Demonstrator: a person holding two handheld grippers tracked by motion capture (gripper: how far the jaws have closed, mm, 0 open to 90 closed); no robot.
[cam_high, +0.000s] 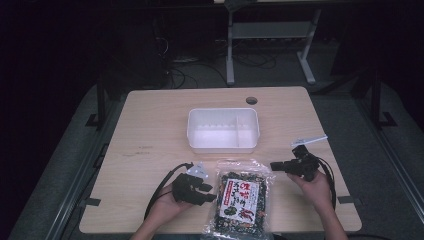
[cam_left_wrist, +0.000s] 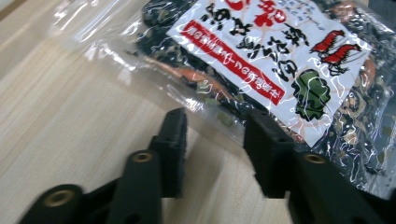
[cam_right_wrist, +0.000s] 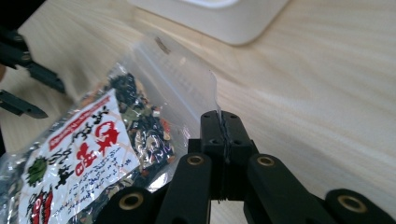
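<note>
- Bench (cam_high: 150, 130): light wood, everything sits on it.
- Tub (cam_high: 223, 130): white, sits mid-bench, just behind the bag.
- Bag (cam_high: 242, 200): clear pack of dark dried bits with a white and red label, flat on the near edge between both hands.
- Left tongs (cam_left_wrist: 212, 135): jaws apart, right at the bag's side edge, the clear film between them but not pinched.
- Right tongs (cam_right_wrist: 219, 123): clamped tight on the bag's clear top corner, film squeezed between the pads.
</note>
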